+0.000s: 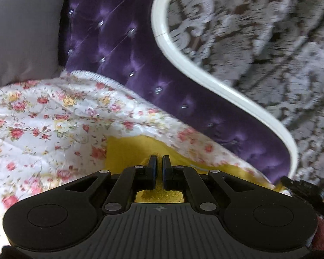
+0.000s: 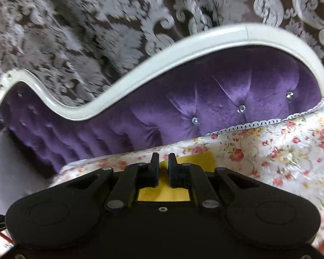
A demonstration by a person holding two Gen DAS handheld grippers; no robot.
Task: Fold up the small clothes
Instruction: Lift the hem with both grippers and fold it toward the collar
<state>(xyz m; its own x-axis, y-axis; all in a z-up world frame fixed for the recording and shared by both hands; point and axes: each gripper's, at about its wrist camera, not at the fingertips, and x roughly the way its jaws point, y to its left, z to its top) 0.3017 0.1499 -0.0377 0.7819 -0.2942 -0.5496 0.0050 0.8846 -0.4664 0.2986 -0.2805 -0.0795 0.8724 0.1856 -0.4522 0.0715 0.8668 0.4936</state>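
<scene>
A yellow garment (image 1: 127, 149) lies on a floral bedspread (image 1: 43, 118). My left gripper (image 1: 159, 158) has its jaws nearly together, pinching the yellow fabric, which runs between and under the fingers. In the right wrist view the same yellow garment (image 2: 196, 158) shows just ahead of my right gripper (image 2: 163, 157), whose jaws are nearly closed with yellow cloth between them. Most of the garment is hidden under both gripper bodies.
A purple tufted headboard (image 1: 123, 43) with a white curved frame (image 1: 205, 73) stands behind the bed; it also shows in the right wrist view (image 2: 226, 99). Patterned damask wallpaper (image 2: 97, 21) is beyond. A grey pillow (image 1: 21, 28) sits at the left.
</scene>
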